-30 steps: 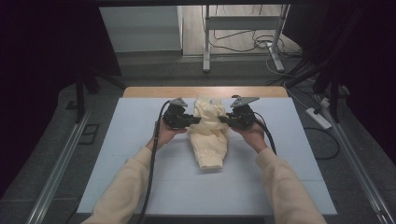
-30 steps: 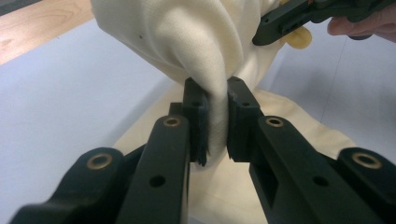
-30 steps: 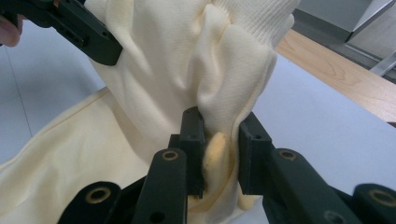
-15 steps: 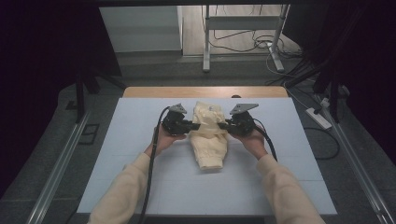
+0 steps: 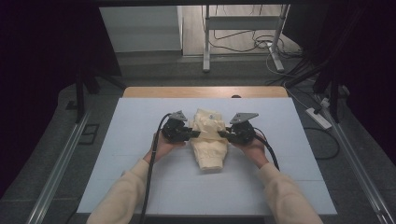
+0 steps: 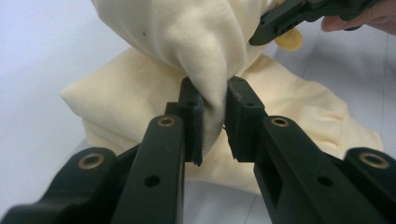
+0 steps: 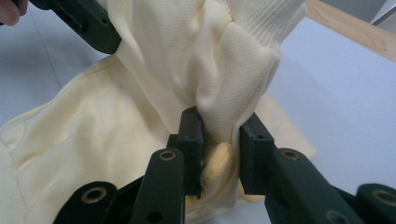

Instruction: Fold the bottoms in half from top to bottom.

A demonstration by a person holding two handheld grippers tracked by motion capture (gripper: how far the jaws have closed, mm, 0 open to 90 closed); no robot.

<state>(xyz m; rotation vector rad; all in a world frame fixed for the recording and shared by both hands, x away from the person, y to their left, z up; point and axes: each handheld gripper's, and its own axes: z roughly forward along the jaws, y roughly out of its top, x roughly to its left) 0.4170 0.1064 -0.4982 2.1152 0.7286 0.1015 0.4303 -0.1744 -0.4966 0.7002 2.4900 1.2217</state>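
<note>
A cream garment (image 5: 210,144) lies bunched in the middle of the white table top (image 5: 140,186). My left gripper (image 5: 196,134) pinches a fold at its left side and my right gripper (image 5: 223,134) pinches a fold at its right side, the two facing each other. In the left gripper view the left gripper (image 6: 214,121) presses a hanging fold of the garment (image 6: 140,102); its jaws have just been opening slightly, with the cloth still between them. In the right gripper view the right gripper (image 7: 219,135) is shut on thick cloth below a ribbed hem (image 7: 266,18).
A wooden strip (image 5: 205,91) edges the table's far side. Beyond it stand a metal frame (image 5: 243,42) and loose cables on the floor. A power strip (image 5: 320,117) lies on the floor to the right. Cables trail from both grippers along the sleeves.
Both hands have come a little nearer to the person and lower, bringing the lifted top part of the garment down with them. Both grips on the cloth persist.
</note>
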